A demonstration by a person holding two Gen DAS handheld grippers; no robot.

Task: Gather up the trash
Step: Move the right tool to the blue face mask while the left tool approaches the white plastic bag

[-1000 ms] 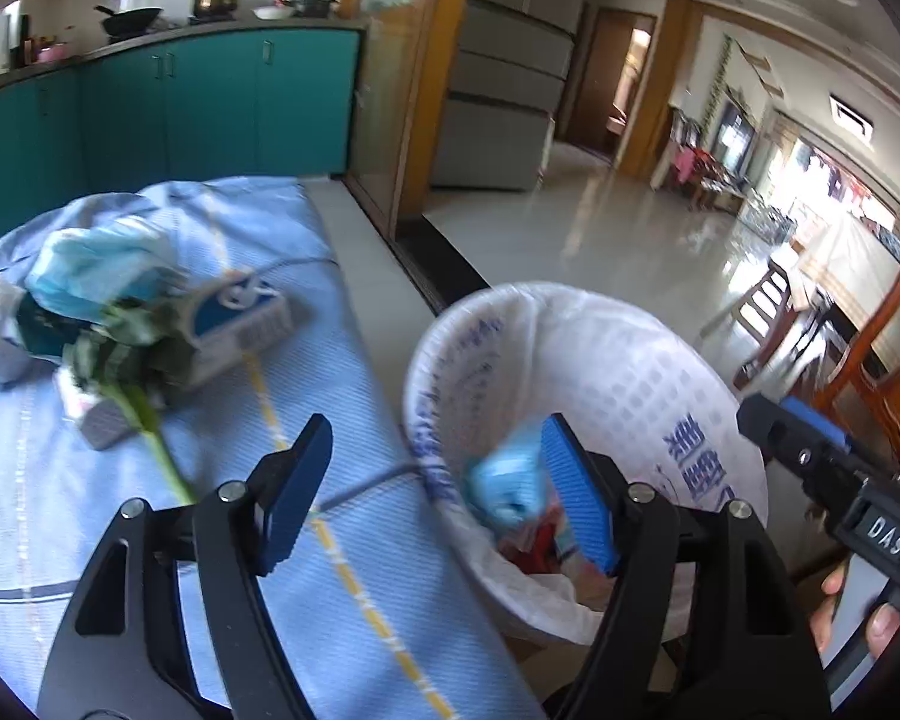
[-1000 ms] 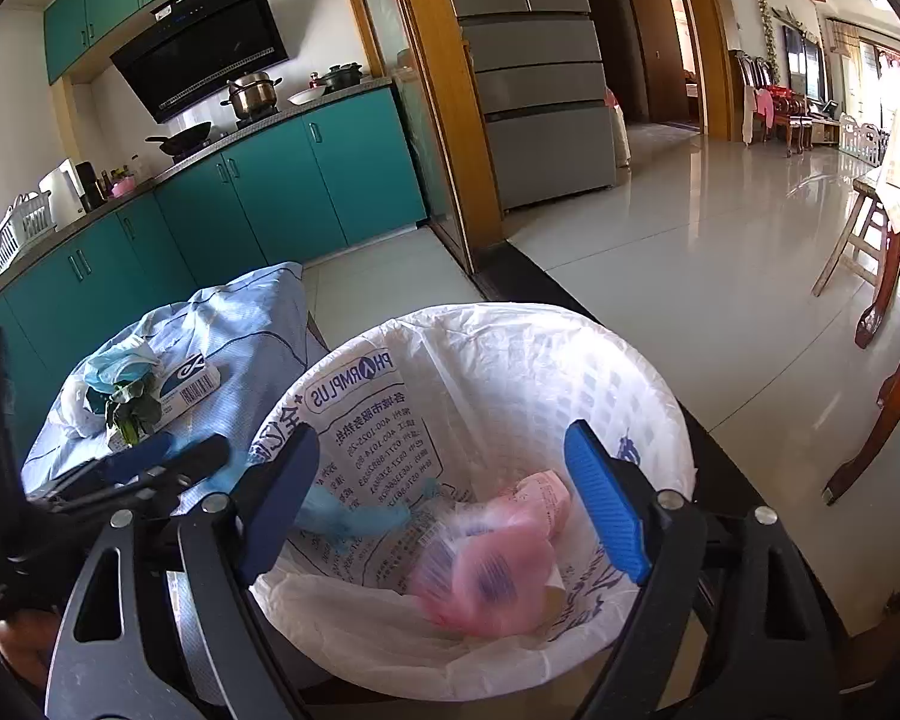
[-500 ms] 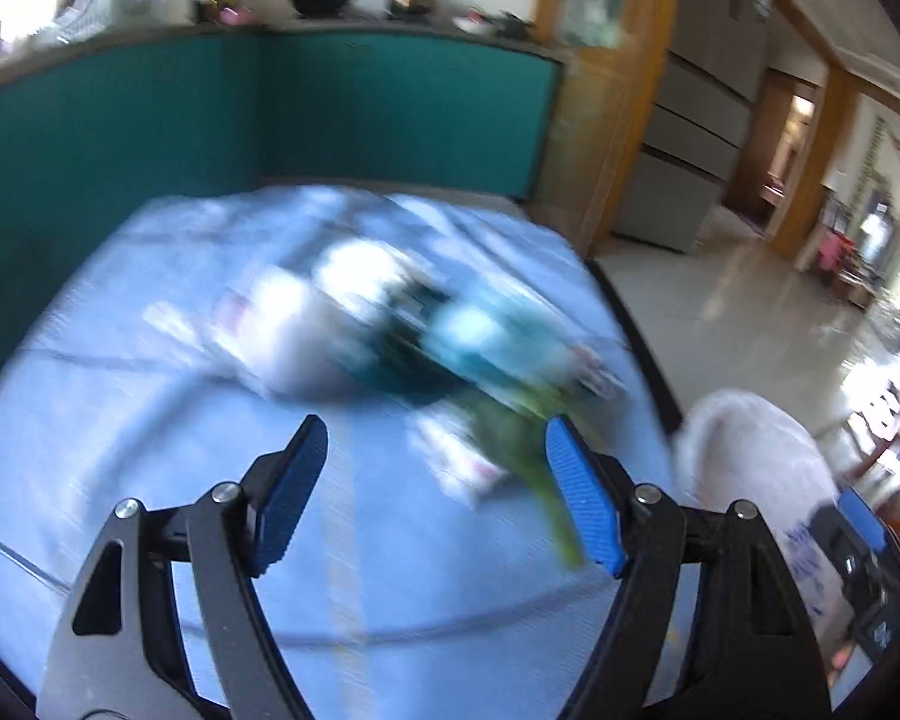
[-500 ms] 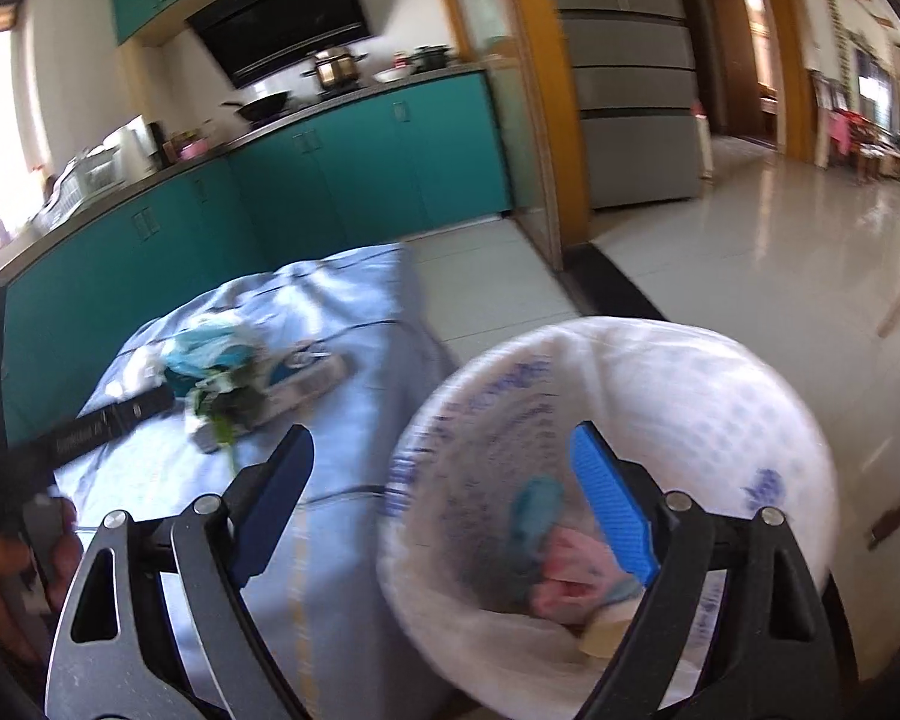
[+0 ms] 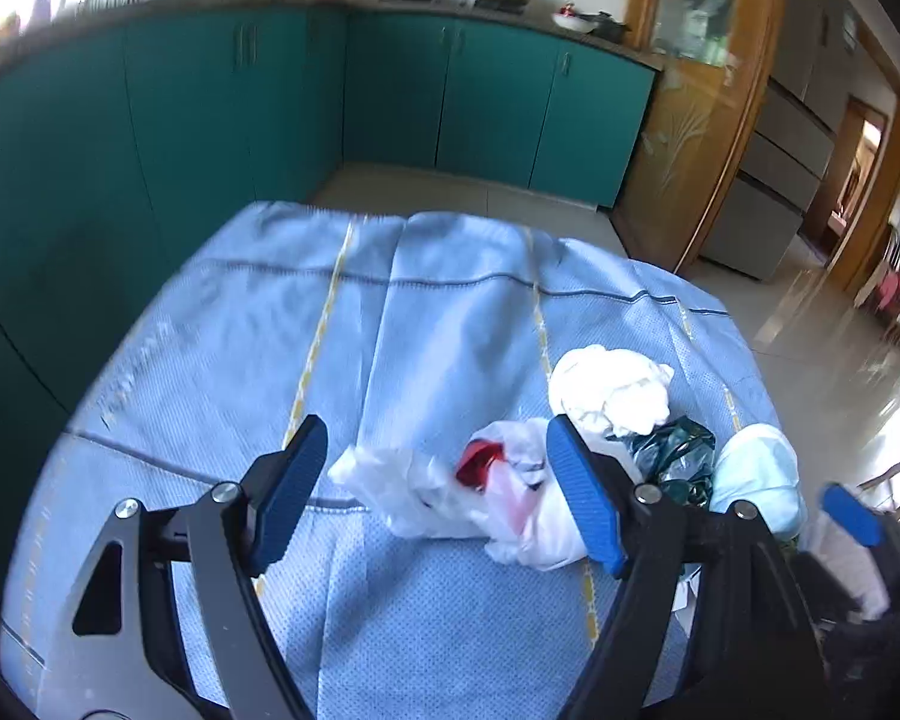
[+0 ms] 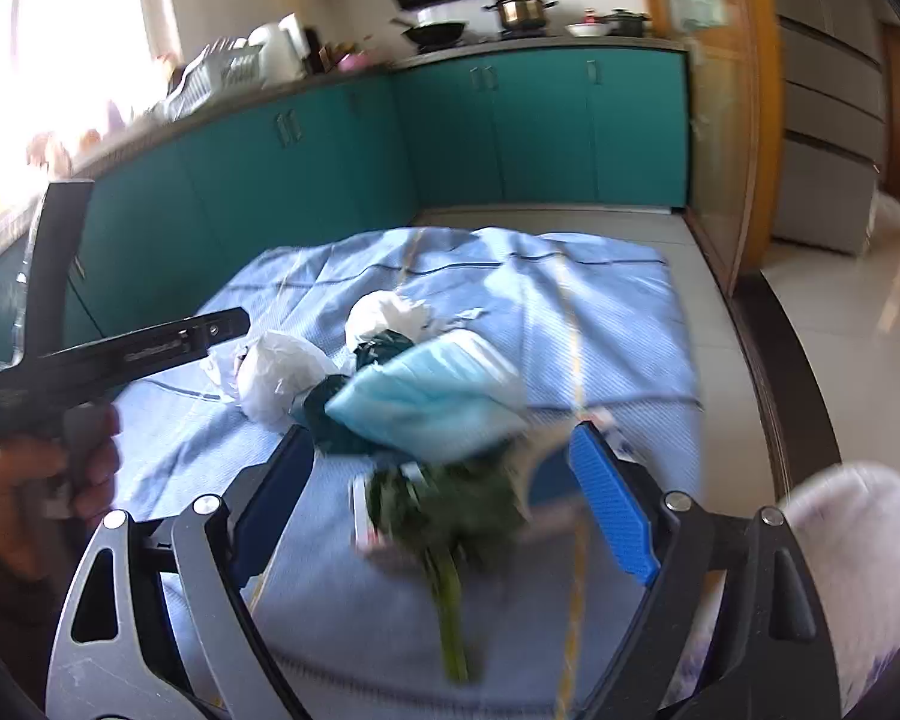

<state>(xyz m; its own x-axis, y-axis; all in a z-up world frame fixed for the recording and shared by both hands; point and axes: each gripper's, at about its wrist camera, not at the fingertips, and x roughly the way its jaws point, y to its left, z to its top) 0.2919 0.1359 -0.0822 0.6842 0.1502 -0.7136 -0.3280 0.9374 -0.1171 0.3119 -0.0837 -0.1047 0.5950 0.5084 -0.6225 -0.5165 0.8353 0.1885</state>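
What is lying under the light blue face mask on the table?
The face mask lies tilted on a dark green crumpled wrapper and the leafy top of a green vegetable, whose stalk pokes toward the camera. A flat packet edge shows beneath; the rest is covered.

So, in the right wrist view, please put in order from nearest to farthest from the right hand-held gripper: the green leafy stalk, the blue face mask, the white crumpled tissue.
1. Green leafy stalk: between the open fingers of the right hand-held gripper.
2. Blue face mask: just beyond the stalk.
3. White crumpled tissue: farther back, left of centre on the blue cloth.
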